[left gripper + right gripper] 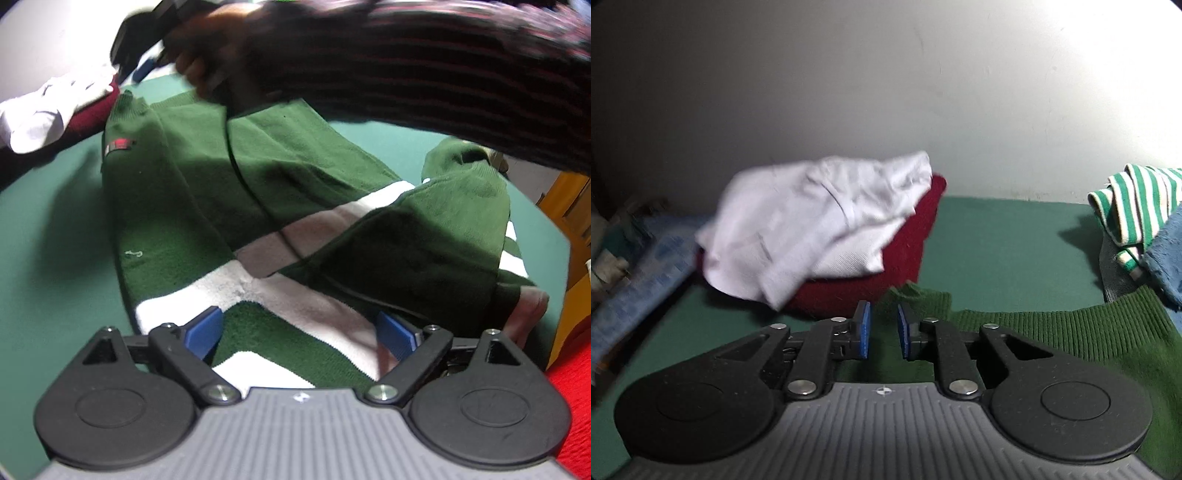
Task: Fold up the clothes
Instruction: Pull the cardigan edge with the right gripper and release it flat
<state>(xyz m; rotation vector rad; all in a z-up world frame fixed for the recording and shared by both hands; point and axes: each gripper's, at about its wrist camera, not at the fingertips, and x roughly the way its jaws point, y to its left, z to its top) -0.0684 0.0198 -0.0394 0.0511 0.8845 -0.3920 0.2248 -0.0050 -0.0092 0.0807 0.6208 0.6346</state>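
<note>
Green knitted sweater point(207, 184) with white bands lies spread and partly folded on the flat teal-green table surface point(55, 236), where we see one sleeve laid slantwise across the body and a small red label near its far left edge. Our left gripper point(301, 330) hangs over the near white band with its blue pads spread wide, gripping nothing, the cloth lying loose beneath them. Across the top of the left wrist view reaches a person's arm in a dark striped sleeve point(424, 62), its hand point(207, 55) blurred at the sweater's far edge. In the right wrist view our right gripper point(884, 332) stands with its blue pads a little apart, released, above the sweater's ribbed hem, with a tuft of green cloth showing just beyond the gap. Behind it a white crumpled garment point(820, 218) rests on a dark red folded knit point(905, 258); to the right sit a green-and-white striped cloth point(1137, 203) and a blue fuzzy cloth point(1171, 254). A plain pale wall point(886, 92) backs the table, and a red textured covering point(572, 391) shows at the left view's lower right.
</note>
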